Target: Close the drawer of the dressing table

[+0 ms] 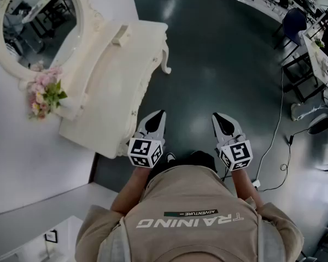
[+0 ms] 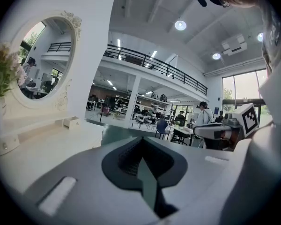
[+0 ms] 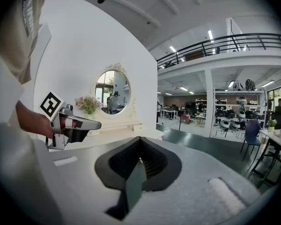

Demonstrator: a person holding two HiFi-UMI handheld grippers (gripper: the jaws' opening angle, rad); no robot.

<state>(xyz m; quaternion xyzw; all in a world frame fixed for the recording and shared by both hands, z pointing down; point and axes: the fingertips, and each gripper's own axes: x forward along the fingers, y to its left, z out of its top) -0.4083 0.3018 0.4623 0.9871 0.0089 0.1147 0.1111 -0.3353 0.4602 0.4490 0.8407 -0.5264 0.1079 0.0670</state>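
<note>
The cream dressing table (image 1: 115,75) stands at the left against the white wall, with an oval mirror (image 1: 38,21) behind it and pink flowers (image 1: 44,91) on its near end. A small drawer box (image 1: 120,34) sits on its top. From above I cannot make out any drawer standing out of its front. My left gripper (image 1: 156,116) hovers just off the table's near corner, jaws shut and empty. My right gripper (image 1: 221,118) is held level with it over the dark floor, also shut and empty. In the left gripper view the tabletop (image 2: 42,149) lies to the left.
A curved table leg (image 1: 165,59) juts out at the far corner. A cable (image 1: 276,141) trails over the dark floor at the right. Chairs and desks (image 1: 295,21) crowd the upper right. A white counter (image 1: 33,212) lies at the lower left.
</note>
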